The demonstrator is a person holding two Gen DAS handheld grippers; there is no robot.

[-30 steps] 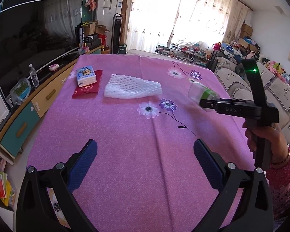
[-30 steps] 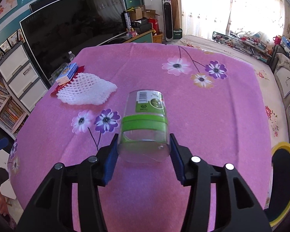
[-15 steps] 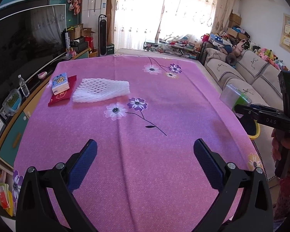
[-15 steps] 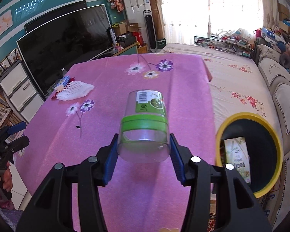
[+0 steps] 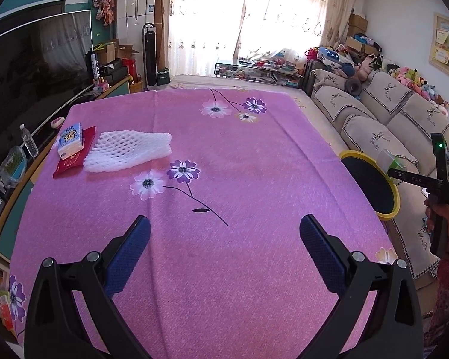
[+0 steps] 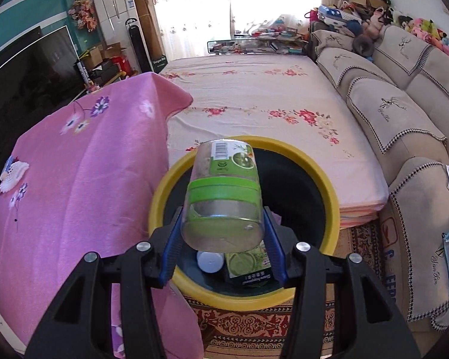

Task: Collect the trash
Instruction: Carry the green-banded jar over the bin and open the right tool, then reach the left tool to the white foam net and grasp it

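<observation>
My right gripper (image 6: pixel 223 233) is shut on a clear plastic cup with a green band (image 6: pixel 224 191) and holds it above the yellow-rimmed black trash bin (image 6: pixel 329 191). The bin holds a green carton (image 6: pixel 248 266) and a white lid (image 6: pixel 210 261). In the left wrist view the cup (image 5: pixel 389 160) and the bin (image 5: pixel 392 209) are at the far right, off the table edge. My left gripper (image 5: pixel 224 239) is open and empty above the pink floral tablecloth (image 5: pixel 239 149). A white foam net (image 5: pixel 128 151), a blue tissue pack (image 5: pixel 70 139) and a red packet (image 5: pixel 86 140) lie at the table's left.
A beige sofa (image 6: pixel 404 104) runs along the right. A low bed with a floral sheet (image 6: pixel 254 101) lies beyond the bin. A large TV (image 5: pixel 36 68) and cabinet stand left of the table. A patterned rug (image 6: pixel 254 320) lies under the bin.
My right gripper has carried the cup off the table's right edge to above the bin. My left gripper has drawn back a little and stays open.
</observation>
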